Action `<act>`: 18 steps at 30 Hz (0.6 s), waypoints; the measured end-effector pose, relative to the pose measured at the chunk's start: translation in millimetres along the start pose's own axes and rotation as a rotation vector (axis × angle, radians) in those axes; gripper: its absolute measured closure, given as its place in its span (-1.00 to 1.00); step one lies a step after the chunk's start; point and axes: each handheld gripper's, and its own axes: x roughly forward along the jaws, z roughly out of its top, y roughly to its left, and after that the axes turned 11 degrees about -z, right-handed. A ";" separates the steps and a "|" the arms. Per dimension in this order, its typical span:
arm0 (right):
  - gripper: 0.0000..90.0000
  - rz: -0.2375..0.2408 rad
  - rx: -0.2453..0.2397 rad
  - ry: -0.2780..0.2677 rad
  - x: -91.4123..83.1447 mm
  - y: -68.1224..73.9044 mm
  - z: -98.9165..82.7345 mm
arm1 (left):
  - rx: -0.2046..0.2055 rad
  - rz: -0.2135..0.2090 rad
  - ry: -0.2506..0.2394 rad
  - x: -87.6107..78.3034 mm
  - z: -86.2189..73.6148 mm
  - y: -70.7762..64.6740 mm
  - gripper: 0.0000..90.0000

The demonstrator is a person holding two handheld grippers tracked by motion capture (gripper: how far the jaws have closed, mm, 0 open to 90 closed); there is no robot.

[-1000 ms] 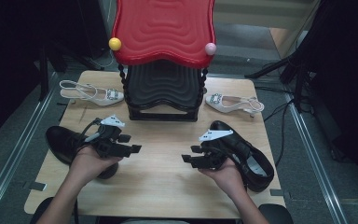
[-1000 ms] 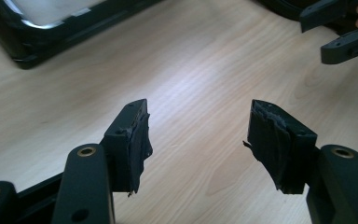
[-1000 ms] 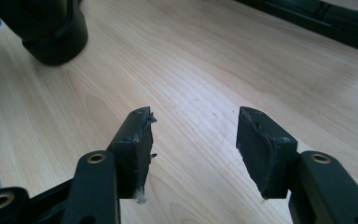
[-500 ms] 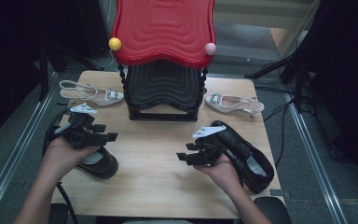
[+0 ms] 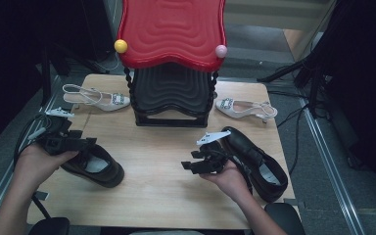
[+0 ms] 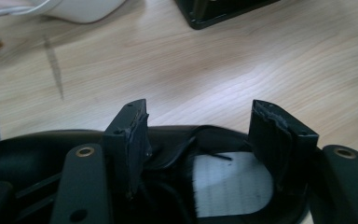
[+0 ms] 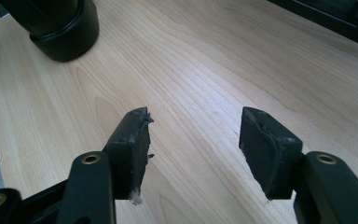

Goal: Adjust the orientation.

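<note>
Left gripper (image 5: pixel 81 143) stands unclenched over the black shoe (image 5: pixel 94 165) by the desk's (image 5: pixel 166 181) left edge, jaws just widening, shoe ungripped. Right gripper (image 5: pixel 190 165) is released, empty. Lifting remains.

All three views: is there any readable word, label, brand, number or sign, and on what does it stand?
None can be read.
Left black shoe: its pale insole carries a faint grid pattern, with no legible letters.
Right black shoe: no marking visible.
White slingback shoes: decorated buckles, no text.
Red and black rack: plain ribbed surfaces, no lettering.
Table: bare wood.
</note>
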 end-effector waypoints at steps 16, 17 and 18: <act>-0.03 -0.013 0.000 0.018 4.1 1.5 -1.4 | -0.019 0.001 0.047 17.7 -17.0 20.8 -0.48; -0.03 -0.012 -0.001 0.019 3.9 1.6 -1.6 | -0.018 0.003 0.050 17.7 -16.2 20.7 -0.48; -0.03 -0.013 -0.002 0.020 3.8 1.7 -1.8 | -0.012 0.011 0.052 18.0 -15.5 19.5 -0.48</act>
